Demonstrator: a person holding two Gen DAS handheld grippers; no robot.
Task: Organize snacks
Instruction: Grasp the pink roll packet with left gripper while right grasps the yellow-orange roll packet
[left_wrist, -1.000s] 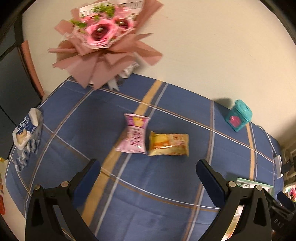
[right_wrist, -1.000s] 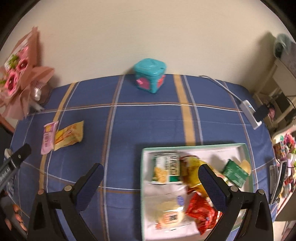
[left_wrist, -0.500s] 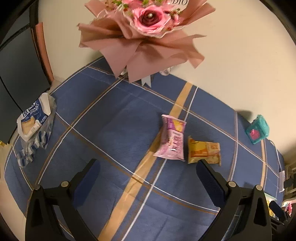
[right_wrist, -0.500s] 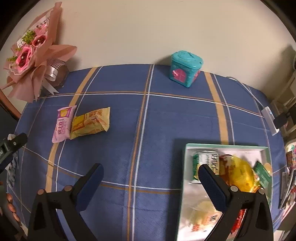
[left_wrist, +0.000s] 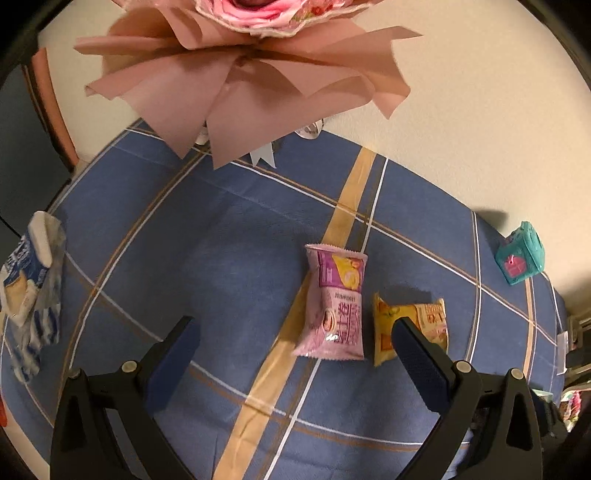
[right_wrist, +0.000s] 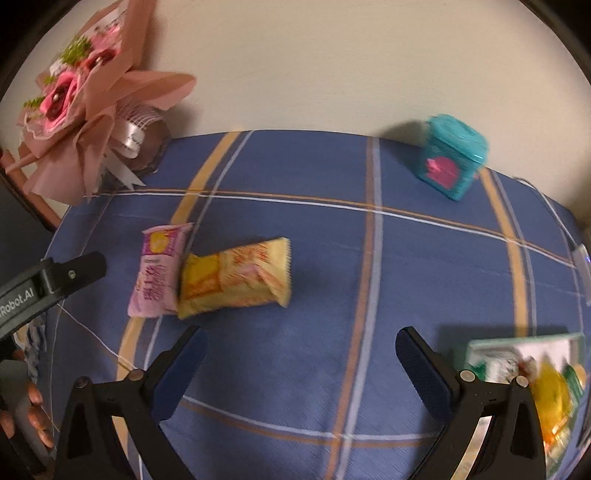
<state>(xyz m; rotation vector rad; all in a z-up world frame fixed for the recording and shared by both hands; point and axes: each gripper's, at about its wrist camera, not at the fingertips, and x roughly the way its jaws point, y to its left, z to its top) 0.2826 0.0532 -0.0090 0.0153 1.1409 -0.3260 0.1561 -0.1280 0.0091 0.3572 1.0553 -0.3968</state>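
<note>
Since the earlier frames, both cameras are closing in on the two loose packets, which are now sitting larger and nearer the fingers in each view.

In the left wrist view, the left gripper (left_wrist: 293, 339) is hovering wide open and empty over the blue checked tablecloth (left_wrist: 207, 266). The pink snack packet (left_wrist: 337, 308) is lying just ahead and a little right of centre, its long axis running roughly away from the camera. The yellow snack packet (left_wrist: 413, 325) is lying just beside it, partly behind the right finger, its long axis crosswise. A blue-and-white bag (left_wrist: 27, 291) is resting far left; a bouquet (left_wrist: 243, 66) is standing behind.

In the right wrist view, blurred, the right gripper (right_wrist: 299, 350) is likewise gaping with nothing held. Both packets are lying ahead and to its left, touching, with the yellow one (right_wrist: 236, 277) nearer this gripper. The left gripper's finger (right_wrist: 70, 273) is reaching in just beside the pink packet (right_wrist: 157, 269), so the left looks nearer to it. The tray (right_wrist: 517, 341) at lower right is already holding several snacks; a teal box (right_wrist: 452, 160) is standing near the wall.
</note>
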